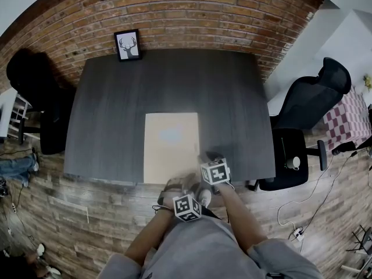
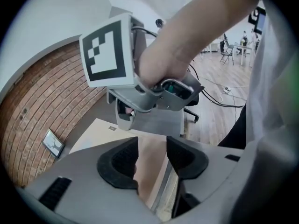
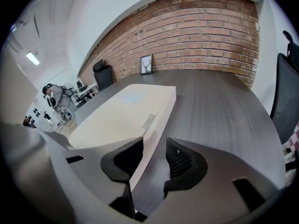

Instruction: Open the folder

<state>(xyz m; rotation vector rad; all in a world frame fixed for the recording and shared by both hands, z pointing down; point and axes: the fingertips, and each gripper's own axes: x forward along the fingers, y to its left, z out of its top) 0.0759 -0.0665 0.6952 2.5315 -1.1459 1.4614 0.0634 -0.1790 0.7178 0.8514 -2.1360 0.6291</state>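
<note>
Head view, table: dark grey wood-grain top, my landmark for everything below.
Folder: beige, closed, lying flat on the table at the middle of its near edge. The folder's short side sits right along that edge.
Right gripper: at the table's near edge, over the folder's near right corner. Its jaws are spread. The folder's right long edge runs into the gap, with one jaw above the cover and the other above bare table. I see neither pad pressing on it.
Left gripper: just off the table's near edge, beside the right one. Its jaws are spread too. The cover and the table's rim show through the gap, and nothing is pinched.
Small label: on the folder's right side face, further in from the table's near edge.
Step in hand: I judge I am lining up on the cover's edge. The folder is not yet opened.
Next move: probably close one gripper on the top cover alone and not the whole thickness, then lift it while the other steadies the folder. I cannot tell whether the right edge is the spine or the opening side.
</note>
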